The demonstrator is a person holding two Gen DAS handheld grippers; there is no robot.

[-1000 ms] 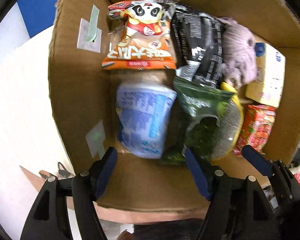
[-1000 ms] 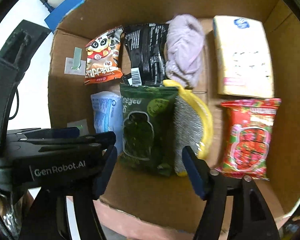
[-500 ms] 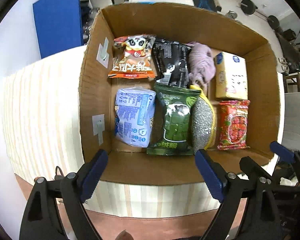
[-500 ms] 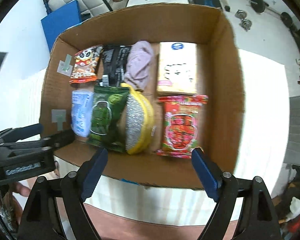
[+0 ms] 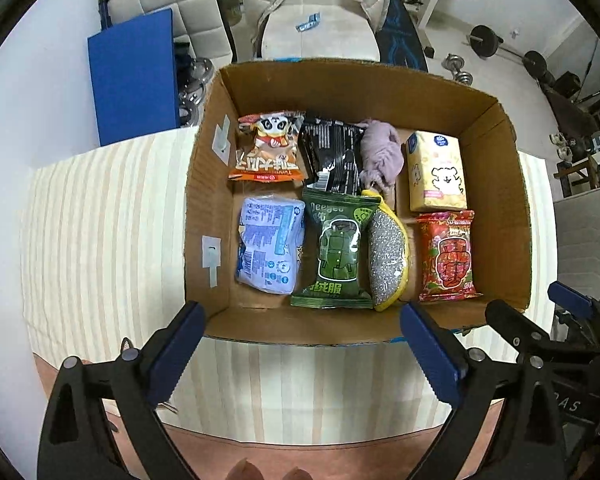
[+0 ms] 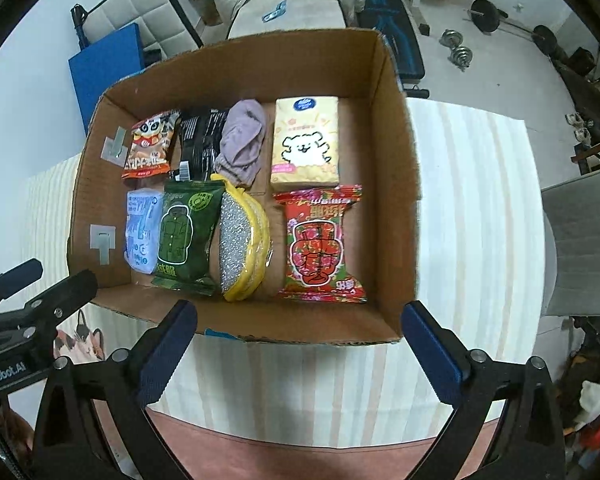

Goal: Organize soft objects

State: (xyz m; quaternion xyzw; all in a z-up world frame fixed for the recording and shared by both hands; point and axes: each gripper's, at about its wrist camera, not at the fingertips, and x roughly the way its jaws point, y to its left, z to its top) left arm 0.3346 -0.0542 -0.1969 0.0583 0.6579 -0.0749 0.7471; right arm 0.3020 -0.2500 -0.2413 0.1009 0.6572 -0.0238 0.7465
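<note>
An open cardboard box [image 5: 208,184] [image 6: 400,184] sits on the striped tablecloth. Inside lie an orange panda snack bag [image 5: 270,148], a black pouch [image 5: 334,152], a lilac cloth [image 5: 382,152], a yellow tissue pack [image 5: 436,172], a pale blue pack [image 5: 270,250], a green pack [image 5: 338,252], a silver and yellow scrubber [image 5: 388,256] and a red pack [image 5: 448,254]. My left gripper [image 5: 304,350] is open and empty above the box's near edge. My right gripper [image 6: 298,346] is open and empty, also at the near edge.
The striped table [image 5: 100,232] extends left and right of the box. A blue board [image 5: 134,80], a white chair [image 5: 320,36] and dumbbells [image 5: 460,72] stand behind. A grey seat [image 6: 580,240] is at the right.
Both grippers have pulled up and back out of the box. The whole box and table now show, with all items lying as before.
</note>
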